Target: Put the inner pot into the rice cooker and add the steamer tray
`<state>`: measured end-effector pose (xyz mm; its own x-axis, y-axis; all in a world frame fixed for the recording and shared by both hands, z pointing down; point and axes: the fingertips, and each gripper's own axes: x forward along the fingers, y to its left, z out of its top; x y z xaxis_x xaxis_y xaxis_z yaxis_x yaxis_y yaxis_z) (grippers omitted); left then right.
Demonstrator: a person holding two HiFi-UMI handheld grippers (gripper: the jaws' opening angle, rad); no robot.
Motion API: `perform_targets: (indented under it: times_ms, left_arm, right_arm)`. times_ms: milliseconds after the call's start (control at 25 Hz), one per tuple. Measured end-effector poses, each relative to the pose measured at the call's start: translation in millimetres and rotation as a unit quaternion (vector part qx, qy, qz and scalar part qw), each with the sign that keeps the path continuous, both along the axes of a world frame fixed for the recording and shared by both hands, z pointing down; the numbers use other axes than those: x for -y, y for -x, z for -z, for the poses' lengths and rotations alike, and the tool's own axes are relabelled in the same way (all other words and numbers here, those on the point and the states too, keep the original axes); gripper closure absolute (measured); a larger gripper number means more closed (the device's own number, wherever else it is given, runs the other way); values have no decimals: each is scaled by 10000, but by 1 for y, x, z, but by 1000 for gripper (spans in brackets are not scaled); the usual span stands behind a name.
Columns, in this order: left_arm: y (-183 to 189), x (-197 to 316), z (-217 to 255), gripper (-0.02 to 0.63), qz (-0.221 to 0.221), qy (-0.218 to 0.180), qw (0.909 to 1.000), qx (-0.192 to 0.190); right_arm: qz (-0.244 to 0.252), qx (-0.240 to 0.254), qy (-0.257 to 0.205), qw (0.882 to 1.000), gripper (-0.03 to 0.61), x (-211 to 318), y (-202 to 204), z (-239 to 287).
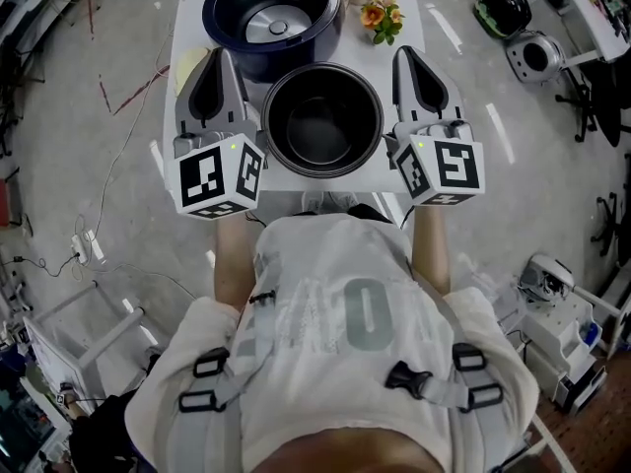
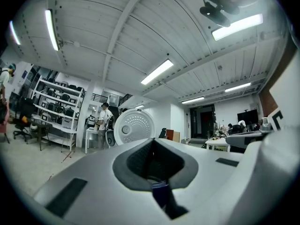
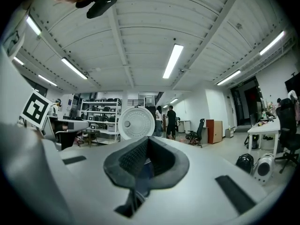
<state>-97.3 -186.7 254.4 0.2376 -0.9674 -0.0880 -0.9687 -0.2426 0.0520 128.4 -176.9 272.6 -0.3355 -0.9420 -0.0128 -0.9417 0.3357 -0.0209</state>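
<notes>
The person stands at a white table (image 1: 189,30) and holds one gripper in each hand, both pointing level and away from the body. The inner pot (image 1: 322,126), black and empty, is between the two grippers, just in front of the person's chest. It covers the near edge of the table and a part of the rice cooker (image 1: 225,20). The left gripper (image 1: 222,59) lies against the left side of the pot and the right gripper (image 1: 406,57) against the right side. In the left gripper view the jaws are closed together, and a thin dark blue edge (image 2: 159,191) sits in the gap and comes in from the right, where the pot is. In the right gripper view the jaws are closed the same way on a dark edge (image 3: 140,182) that comes in from the left. It seems to be the rim of the pot, pinched on both sides. The rice cooker stands open at the far part of the table, and its round white lid (image 2: 133,128) stands upright ahead of both grippers. Some orange flowers (image 1: 383,16) are on the table, right of the cooker.
</notes>
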Motion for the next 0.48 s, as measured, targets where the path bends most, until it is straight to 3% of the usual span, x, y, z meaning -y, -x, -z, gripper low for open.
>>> perform_targets:
  times_ms: [160,360,400,440,480]
  left_arm:
    - [-9,-3,-2,594,35,29,9999,130]
    - [-5,-11,6,592,226,-136,9996,32]
    - [-3,-12,9,591,277,-186,9994,-54]
    - [-1,-13,11,564,261,-195,9993,-193]
    - [-1,-12,13,453,184,-174,9990,-379]
  right_arm:
    - [87,86,-43,9999,569,5,-8,1]
    - [398,168,-128,9990,491,7,-7,4]
    - [546,279,-164,9980,443,8,-4,5]
    - [725,422,-171,9963,313,9,0,7]
    - [899,563,-141,9943,147,11,3,7]
